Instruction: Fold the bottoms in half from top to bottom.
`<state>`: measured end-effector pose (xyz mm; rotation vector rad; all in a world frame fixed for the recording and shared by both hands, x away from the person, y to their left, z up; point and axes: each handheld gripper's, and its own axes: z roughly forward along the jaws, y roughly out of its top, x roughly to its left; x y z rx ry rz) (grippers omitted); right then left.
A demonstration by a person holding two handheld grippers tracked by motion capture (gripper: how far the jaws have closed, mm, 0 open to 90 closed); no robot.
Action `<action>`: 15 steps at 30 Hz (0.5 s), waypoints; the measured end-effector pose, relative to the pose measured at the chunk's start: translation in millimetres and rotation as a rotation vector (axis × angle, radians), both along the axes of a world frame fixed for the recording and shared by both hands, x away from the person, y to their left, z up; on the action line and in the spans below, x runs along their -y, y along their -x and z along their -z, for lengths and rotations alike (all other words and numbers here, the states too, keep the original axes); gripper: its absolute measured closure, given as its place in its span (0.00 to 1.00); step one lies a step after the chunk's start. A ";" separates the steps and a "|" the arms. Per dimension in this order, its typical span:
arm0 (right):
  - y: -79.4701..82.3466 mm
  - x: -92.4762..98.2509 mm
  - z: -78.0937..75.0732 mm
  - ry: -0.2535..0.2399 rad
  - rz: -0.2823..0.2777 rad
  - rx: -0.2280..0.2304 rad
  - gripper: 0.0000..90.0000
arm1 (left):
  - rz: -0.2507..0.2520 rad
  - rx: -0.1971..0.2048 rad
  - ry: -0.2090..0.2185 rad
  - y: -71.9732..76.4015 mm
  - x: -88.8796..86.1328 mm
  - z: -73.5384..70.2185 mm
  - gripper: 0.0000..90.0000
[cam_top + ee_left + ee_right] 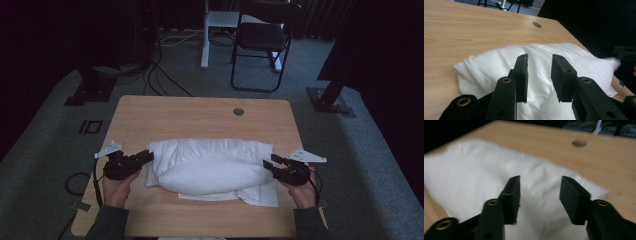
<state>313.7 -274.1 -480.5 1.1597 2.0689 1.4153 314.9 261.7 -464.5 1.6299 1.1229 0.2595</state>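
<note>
- Left gripper view: the fingers [521, 75] of the left gripper [539, 75] stand apart with nothing pinched between them; the white pillow [499, 67] lies just beyond their tips, so they look freshly let go of its end
- Right gripper view: the right gripper [540, 197] has its fingers [511, 197] spread wider, again empty, with the pillow's other end just past them
- High view: one gripper sits at each short end of the pillow, left gripper [142, 159] at its left end, right gripper [270, 165] at its right, probably to handle the long soft thing evenly from both sides
- The pillow lies across the near half of the desk [200, 112], a flat white cloth [260, 196] showing under its near right corner
- Count: two grippers, one pillow, one cloth edge, one cable hole [238, 111] beyond the pillow, one folding chair [262, 37] farther behind it
</note>
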 end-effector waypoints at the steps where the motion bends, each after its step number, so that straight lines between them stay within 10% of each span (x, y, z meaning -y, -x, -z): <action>1: 1.0 -0.6 -5.5 -0.017 0.009 0.019 0.54 | 0.010 0.007 -0.013 -1.0 5.7 -3.6 0.74; 9: -8.9 -56.8 -13.5 0.024 -0.036 0.032 0.60 | 0.118 0.028 -0.124 -6.5 82.9 -15.3 0.74; 11: -16.3 -94.7 3.5 0.095 -0.063 0.009 0.63 | 0.181 0.014 -0.198 -4.0 123.5 -2.6 0.75; 15: -21.6 -116.6 19.3 0.135 -0.078 -0.011 0.64 | 0.218 -0.003 -0.284 -1.2 151.8 19.0 0.77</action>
